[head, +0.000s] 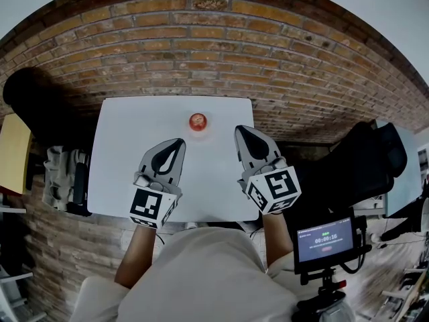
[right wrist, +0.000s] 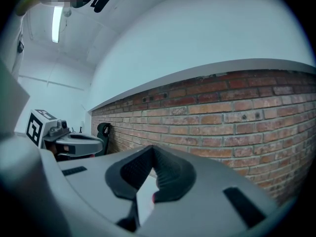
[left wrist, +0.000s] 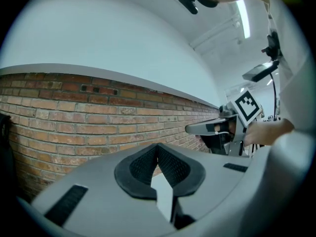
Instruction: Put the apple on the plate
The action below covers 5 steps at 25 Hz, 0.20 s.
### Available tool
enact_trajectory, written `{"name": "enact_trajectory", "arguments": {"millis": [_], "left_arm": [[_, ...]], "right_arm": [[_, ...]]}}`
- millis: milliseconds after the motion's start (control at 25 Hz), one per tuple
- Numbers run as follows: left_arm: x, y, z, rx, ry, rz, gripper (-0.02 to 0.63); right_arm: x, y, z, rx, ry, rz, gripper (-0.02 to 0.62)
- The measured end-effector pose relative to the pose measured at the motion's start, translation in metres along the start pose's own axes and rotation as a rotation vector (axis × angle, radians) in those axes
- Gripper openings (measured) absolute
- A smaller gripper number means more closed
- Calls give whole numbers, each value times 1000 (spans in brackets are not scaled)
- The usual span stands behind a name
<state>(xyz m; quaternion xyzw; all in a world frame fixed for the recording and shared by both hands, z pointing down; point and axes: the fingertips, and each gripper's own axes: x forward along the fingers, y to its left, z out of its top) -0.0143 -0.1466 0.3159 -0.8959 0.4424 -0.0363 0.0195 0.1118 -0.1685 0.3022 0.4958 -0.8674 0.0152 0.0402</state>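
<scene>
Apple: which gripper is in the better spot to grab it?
Probably left. In the head view the left gripper sits nearer the apple than the right gripper. Both are shut and empty, so either must open first.

We log: red apple (head: 198, 121), white table (head: 127, 159), red-brown brick wall (head: 201, 52); left gripper (head: 178, 142) & right gripper (head: 240, 131) grey, blk/wht square markers (head: 278, 186).

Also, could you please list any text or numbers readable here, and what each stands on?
"00:00:36", as best I can read it: on the small monitor screen.
Smaller lines above and below it: too small to read.
Cubes on the left gripper and right gripper: square marker patterns only, no words.
</scene>
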Motion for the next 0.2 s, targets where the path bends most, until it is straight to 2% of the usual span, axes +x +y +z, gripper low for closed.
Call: {"name": "enact_trajectory", "arguments": {"millis": [200], "left_arm": [[3, -1, -3, 6, 5, -6, 6]], "right_arm": [[0, -1, -2, -6, 2, -7, 2]]}}
